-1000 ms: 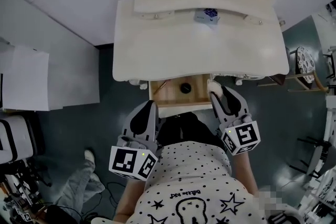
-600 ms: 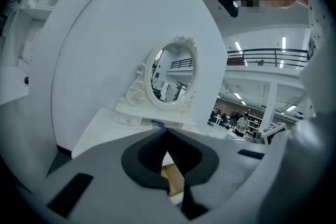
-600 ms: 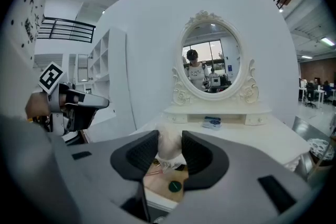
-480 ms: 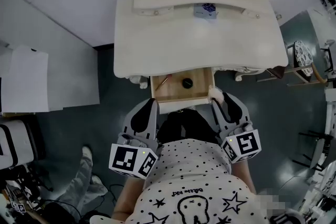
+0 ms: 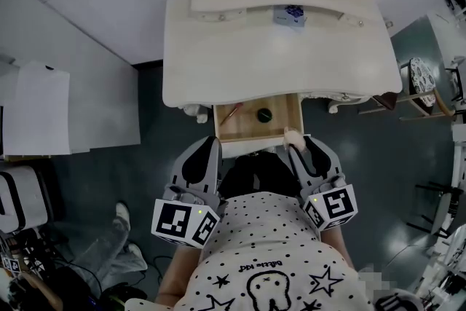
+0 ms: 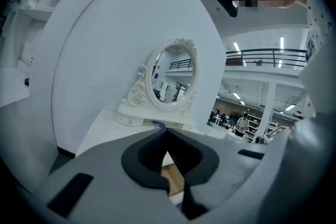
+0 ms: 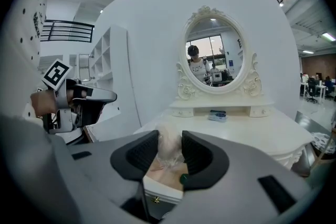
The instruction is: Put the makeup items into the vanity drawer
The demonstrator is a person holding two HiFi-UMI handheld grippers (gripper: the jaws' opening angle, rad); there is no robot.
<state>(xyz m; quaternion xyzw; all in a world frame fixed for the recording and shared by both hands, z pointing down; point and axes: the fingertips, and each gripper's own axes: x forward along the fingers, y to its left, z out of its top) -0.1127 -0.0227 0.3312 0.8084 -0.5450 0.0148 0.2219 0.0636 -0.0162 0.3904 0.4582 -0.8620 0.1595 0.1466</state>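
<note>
— What is held by the right gripper (image 5: 295,144)?
— A pale makeup item (image 7: 168,147) in crinkly clear wrap is pinched between its dark ribbed pads, at the five-o'clock corner of the open wooden drawer (image 5: 280,126).
— And the left gripper (image 6: 167,132)?
— Nothing is gripped — its curved tips are pressed together.

txt: none legible | shirt (image 5: 256,262) print: too small 2 read | blue box (image 5: 289,15) label: blurred

the left hand-held gripper (image 6: 167,130) is seen with its jaws brought together at the tips, nothing held between them. through the gap below them, a wooden drawer (image 6: 173,178) is glimpsed. beyond, a white table (image 6: 102,131) is topped by an oval mirror (image 6: 173,77).
</note>
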